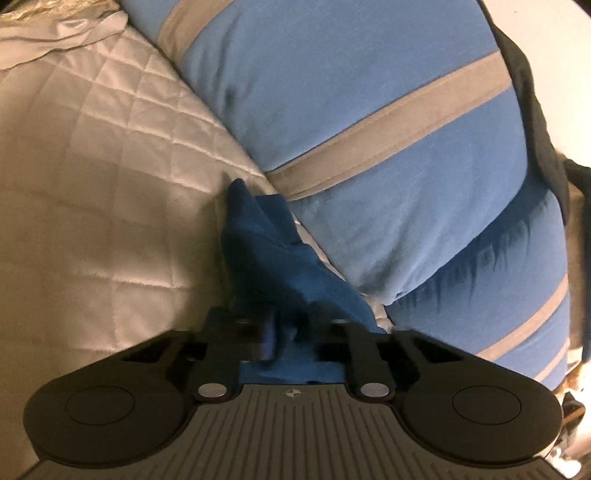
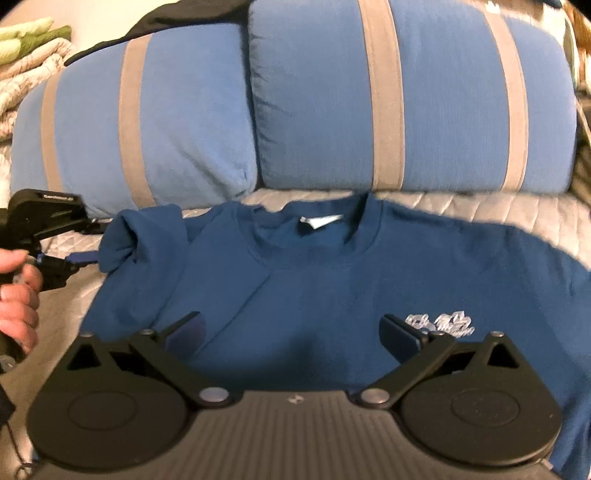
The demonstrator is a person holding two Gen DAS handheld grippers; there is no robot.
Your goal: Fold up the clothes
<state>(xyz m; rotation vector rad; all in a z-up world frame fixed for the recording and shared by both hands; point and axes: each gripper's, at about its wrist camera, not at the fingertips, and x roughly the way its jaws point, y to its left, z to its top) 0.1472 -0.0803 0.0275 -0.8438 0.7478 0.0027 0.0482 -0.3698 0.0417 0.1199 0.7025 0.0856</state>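
A dark blue T-shirt (image 2: 314, 280) lies front up on the quilted bed, collar toward the pillows, with a white logo (image 2: 439, 323) on the chest. My left gripper (image 1: 286, 332) is shut on the shirt's sleeve (image 1: 266, 254) and holds it bunched up off the bed. In the right wrist view the left gripper (image 2: 83, 257) shows at the far left, pinching that sleeve (image 2: 122, 240). My right gripper (image 2: 291, 332) is open and empty, just above the shirt's chest.
Two light blue pillows with grey stripes (image 2: 406, 103) (image 1: 351, 110) stand behind the shirt. The white quilted bedspread (image 1: 92, 184) stretches to the left. A dark garment (image 2: 159, 22) lies on the left pillow. Folded pale bedding (image 2: 29, 55) sits at the far left.
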